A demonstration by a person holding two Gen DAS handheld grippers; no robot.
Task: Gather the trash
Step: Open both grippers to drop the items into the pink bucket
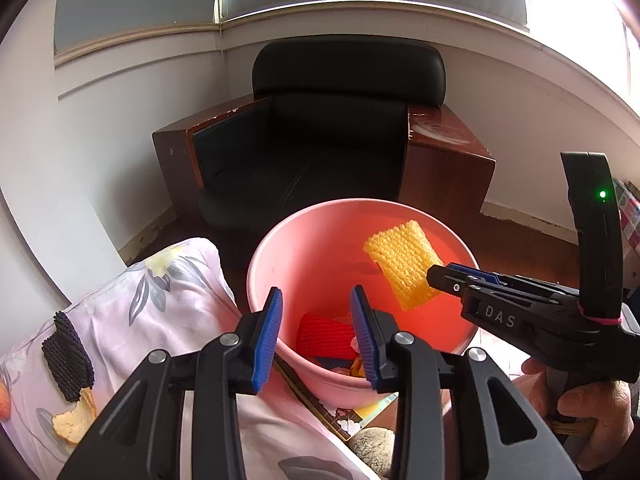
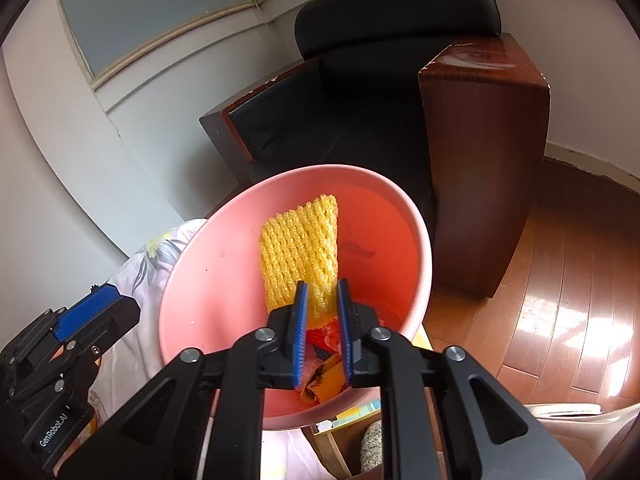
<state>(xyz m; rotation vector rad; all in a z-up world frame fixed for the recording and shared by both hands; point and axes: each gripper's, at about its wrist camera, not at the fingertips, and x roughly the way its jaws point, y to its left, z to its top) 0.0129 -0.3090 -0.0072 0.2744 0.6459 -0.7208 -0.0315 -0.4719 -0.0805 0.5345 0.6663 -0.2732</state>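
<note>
A round pink plastic bin (image 1: 260, 264) stands open beside a floral cloth. A yellow foam fruit net (image 2: 298, 248) hangs tilted over its opening. At the bin's bottom lie a red foam net (image 1: 324, 334) and crumpled orange scraps (image 2: 326, 380). On the cloth, outside the bin, rest a black foam net (image 1: 66, 354) and a piece of orange peel (image 1: 74, 420).
</note>
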